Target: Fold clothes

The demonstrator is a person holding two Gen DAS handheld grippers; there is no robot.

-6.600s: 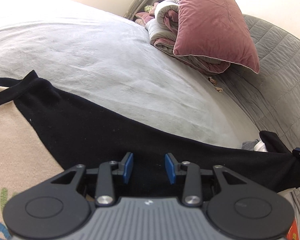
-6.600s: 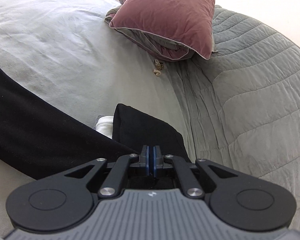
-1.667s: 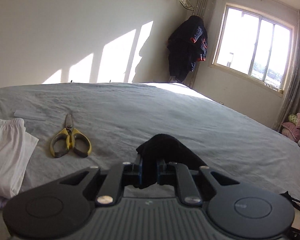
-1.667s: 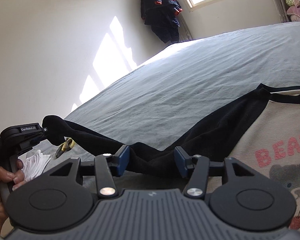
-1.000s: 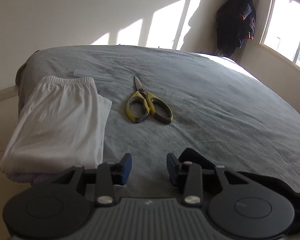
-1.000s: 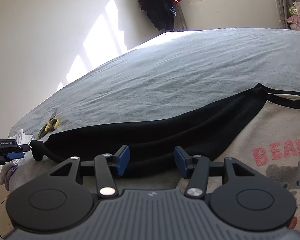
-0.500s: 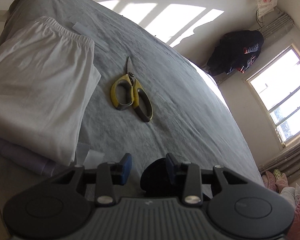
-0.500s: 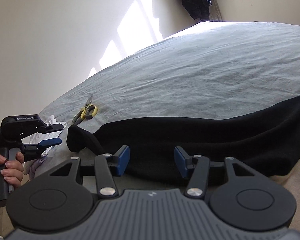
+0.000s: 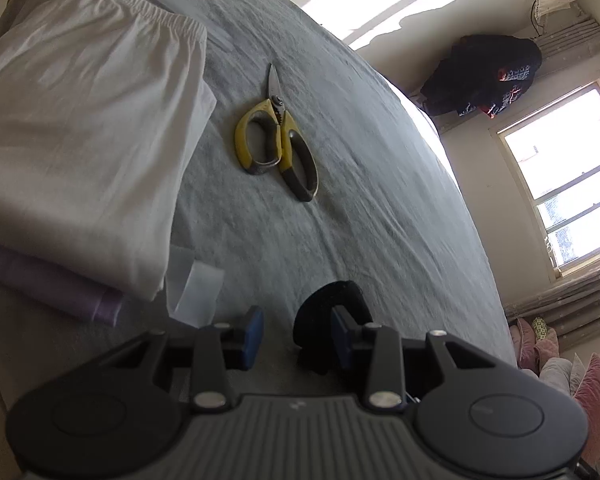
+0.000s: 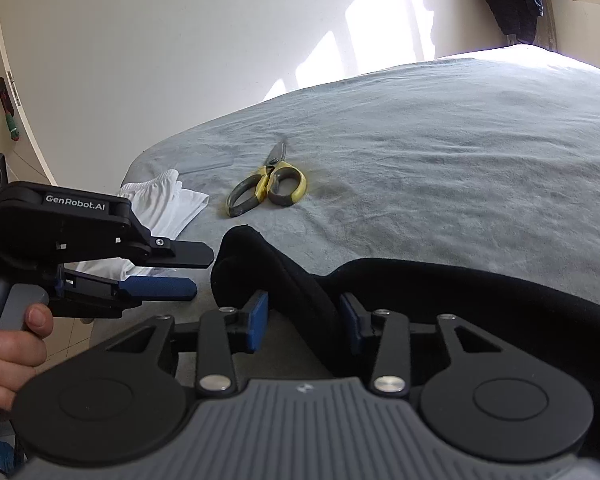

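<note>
The black sleeve (image 10: 480, 292) of a shirt lies across the grey bed (image 10: 460, 152), and its cuff (image 10: 240, 256) curls up at the bed's near-left corner. My right gripper (image 10: 304, 322) straddles the sleeve just behind the cuff. Its jaws are closing with the fabric between the blue pads, which still stand apart. My left gripper (image 10: 203, 273), held by a hand (image 10: 8, 344), is open just left of the cuff with nothing gripped. In the left wrist view the cuff (image 9: 332, 304) rests by the right finger of the left gripper (image 9: 295, 336).
Yellow-handled scissors (image 9: 276, 140) lie on the bed beyond the cuff. A folded white garment (image 9: 80, 140) sits on a purple one (image 9: 52, 284) at the bed's corner, with a white slip (image 9: 192, 280) beside it. Dark clothes (image 9: 488, 76) hang near the window.
My right gripper has slid left along the sleeve to just behind the cuff, and its jaws have narrowed slightly. My left gripper stays open beside the cuff and has rolled.
</note>
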